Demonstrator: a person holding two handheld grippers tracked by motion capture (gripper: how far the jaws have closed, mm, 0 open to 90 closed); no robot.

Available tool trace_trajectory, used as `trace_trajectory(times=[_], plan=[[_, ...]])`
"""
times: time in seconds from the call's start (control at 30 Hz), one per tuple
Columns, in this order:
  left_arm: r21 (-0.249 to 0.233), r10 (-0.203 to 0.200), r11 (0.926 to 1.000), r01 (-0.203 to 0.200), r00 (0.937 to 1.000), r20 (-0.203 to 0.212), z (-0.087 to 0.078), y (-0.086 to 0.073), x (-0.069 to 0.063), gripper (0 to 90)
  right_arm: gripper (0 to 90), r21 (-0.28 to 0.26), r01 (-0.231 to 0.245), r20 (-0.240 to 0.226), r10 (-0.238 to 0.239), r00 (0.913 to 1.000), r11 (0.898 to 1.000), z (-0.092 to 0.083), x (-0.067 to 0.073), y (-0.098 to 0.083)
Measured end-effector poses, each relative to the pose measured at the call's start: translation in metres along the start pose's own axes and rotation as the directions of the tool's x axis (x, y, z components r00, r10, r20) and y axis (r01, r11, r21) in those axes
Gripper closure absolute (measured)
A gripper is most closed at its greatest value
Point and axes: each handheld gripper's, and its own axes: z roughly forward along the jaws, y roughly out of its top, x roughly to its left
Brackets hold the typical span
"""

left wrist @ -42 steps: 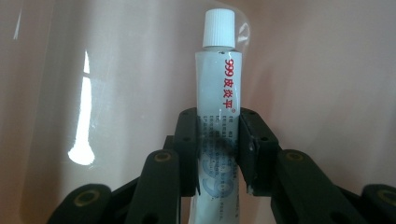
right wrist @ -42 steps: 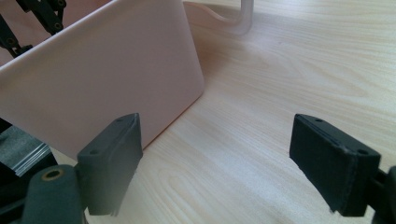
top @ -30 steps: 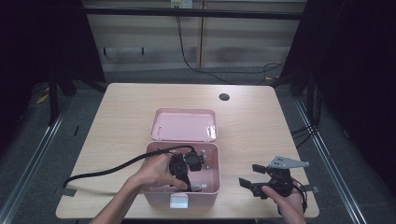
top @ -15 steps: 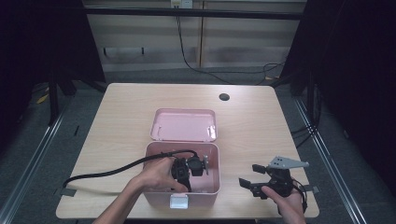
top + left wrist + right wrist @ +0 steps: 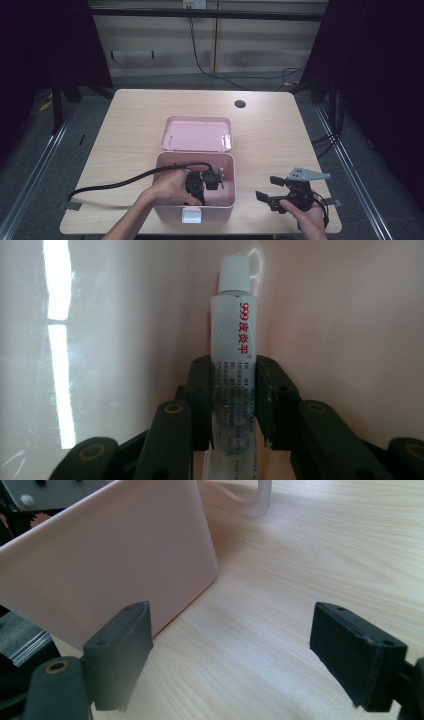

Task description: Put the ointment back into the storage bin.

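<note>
Left tongs (image 5: 235,405) are clamped on the white tube (image 5: 234,340), down inside the pink box (image 5: 165,170) at lower centre of the high view. The tube's cap points at the box's inner wall. Grasp looks done; whether it's going in or coming out I can't tell, so lift-out or release is what's left.

Right tongs (image 5: 235,660) are wide open on nothing, parked on the surface (image 5: 135,125) at lower right, just beside the box's outer wall.

Clearance: walls sit close round the left tongs, so straight up is the clean exit. The lid (image 5: 197,134) lies just behind the box. Left side of the surface is free except for the trailing cable (image 5: 115,182).
</note>
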Motion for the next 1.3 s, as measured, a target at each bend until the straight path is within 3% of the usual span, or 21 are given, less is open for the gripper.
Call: trace_trajectory(times=[0.17,0.43,0.63,0.87,1.13,1.3], plan=[[0.014,-0.011,0.9998,0.011,0.9999,0.007,0.001,0.0,0.001,70.0,17.1,-0.001,-0.002,0.001,0.002,1.0,1.0,0.0,0.0,0.0],[-0.001,-0.014,0.9999,0.014,0.9997,0.019,0.0,0.0,0.002,70.5,17.1,0.001,0.0,0.0,0.0,1.0,1.0,0.0,0.0,0.0],[0.0,-0.032,0.9995,0.032,0.9995,-0.001,0.0,-0.001,0.004,65.9,17.0,-0.001,-0.001,0.003,0.001,1.0,1.0,0.0,0.0,0.0],[0.013,-0.045,0.9989,0.045,0.9983,-0.036,-0.002,-0.001,0.002,59.8,17.0,-0.002,0.002,0.0,-0.002,1.0,1.0,0.0,0.0,0.0],[-0.038,-0.053,0.9981,0.048,0.9915,-0.119,-0.011,-0.004,-0.003,52.5,17.0,-0.002,0.001,0.0,-0.001,1.0,1.0,0.0,0.0,0.0],[-0.065,-0.065,0.9963,0.057,0.9897,-0.127,-0.019,-0.006,-0.004,53.0,17.1,-0.002,-0.001,0.004,0.001,1.0,1.0,0.0,0.0,0.0]])
